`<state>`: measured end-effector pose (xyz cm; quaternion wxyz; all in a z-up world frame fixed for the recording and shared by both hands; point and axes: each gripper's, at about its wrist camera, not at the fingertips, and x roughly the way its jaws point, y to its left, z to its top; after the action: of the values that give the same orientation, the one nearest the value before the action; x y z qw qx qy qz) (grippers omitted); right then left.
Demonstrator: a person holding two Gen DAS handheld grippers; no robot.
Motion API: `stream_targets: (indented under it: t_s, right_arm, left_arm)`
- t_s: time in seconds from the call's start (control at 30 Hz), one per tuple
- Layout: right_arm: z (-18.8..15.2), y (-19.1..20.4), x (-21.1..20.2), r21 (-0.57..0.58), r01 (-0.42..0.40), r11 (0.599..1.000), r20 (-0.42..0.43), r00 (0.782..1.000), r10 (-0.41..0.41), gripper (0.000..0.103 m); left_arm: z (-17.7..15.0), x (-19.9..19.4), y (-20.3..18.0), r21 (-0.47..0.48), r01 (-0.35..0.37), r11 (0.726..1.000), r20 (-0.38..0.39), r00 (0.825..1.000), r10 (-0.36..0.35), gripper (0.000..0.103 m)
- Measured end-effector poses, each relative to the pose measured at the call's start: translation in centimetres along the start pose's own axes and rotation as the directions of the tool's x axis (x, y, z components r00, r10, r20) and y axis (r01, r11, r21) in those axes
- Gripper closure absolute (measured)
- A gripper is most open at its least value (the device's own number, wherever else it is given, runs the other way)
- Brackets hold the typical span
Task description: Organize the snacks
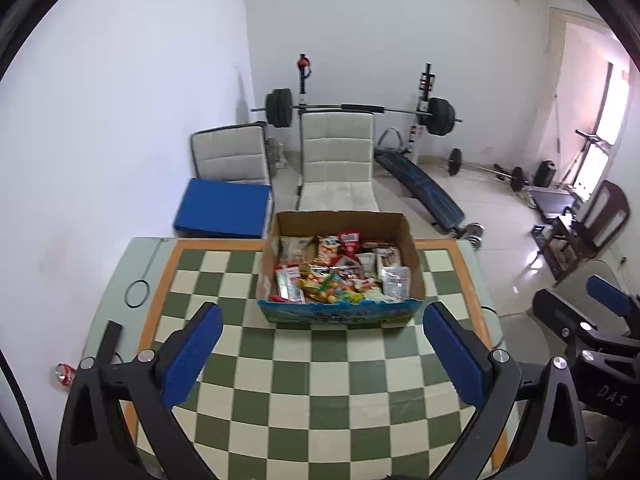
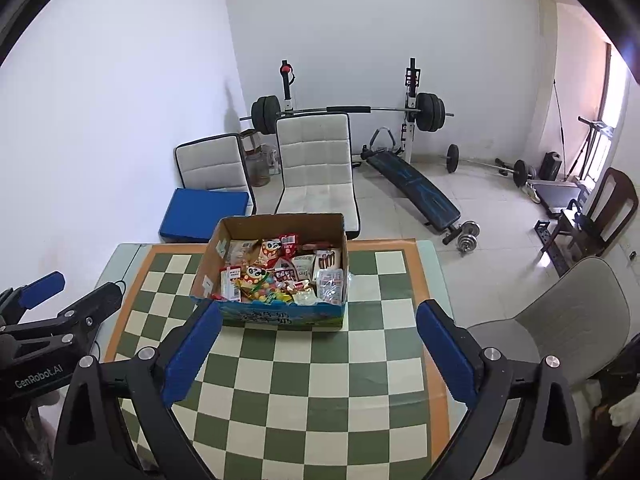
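A cardboard box (image 1: pixel 406 236) (image 2: pixel 218 248) with a blue printed front stands on the far half of a green and cream checkered table (image 1: pixel 304 372) (image 2: pixel 304 380). Several snack packets (image 1: pixel 340 272) (image 2: pixel 280 276) fill it, in red, white and yellow wrappers. My left gripper (image 1: pixel 322 340) hangs open above the near half of the table, short of the box, nothing between its blue pads. My right gripper (image 2: pixel 318 338) is open too, empty, its left pad (image 2: pixel 192 352) overlapping the box's near left corner in the picture. Each gripper shows at the other view's edge.
Two pale chairs (image 1: pixel 336 160) (image 2: pixel 208 164) stand beyond the table, with a blue cushion (image 1: pixel 222 206) on the left one. A barbell rack (image 1: pixel 360 110) and a sit-up bench (image 1: pixel 420 186) fill the back of the room. A grey chair (image 2: pixel 568 316) sits right of the table. A cable (image 1: pixel 138 292) lies at the table's left edge.
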<state>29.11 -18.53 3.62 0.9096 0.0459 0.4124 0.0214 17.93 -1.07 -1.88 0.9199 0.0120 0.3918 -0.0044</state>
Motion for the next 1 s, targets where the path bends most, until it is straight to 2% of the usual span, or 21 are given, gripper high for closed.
stream_targets:
  t_s: [0.07, 0.3, 1.0]
  right_arm:
    - [0.1, 0.0, 0.2, 0.000, 0.005, 1.000, 0.003, 1.000, -0.005, 0.003]
    - [0.4, 0.1, 0.5, -0.002, 0.014, 1.000, 0.011, 1.000, -0.014, 0.003]
    - [0.7, -0.4, 0.9, 0.017, 0.024, 1.000, 0.012, 1.000, -0.024, 0.002]
  left_arm:
    - [0.1, -0.1, -0.1, 0.003, -0.025, 1.000, 0.014, 1.000, 0.025, 0.000]
    - [0.2, 0.5, 0.1, 0.002, -0.042, 0.999, 0.002, 0.999, 0.042, 0.000]
    - [1.0, 1.3, 0.3, 0.002, -0.026, 1.000, -0.018, 1.000, 0.026, 0.000]
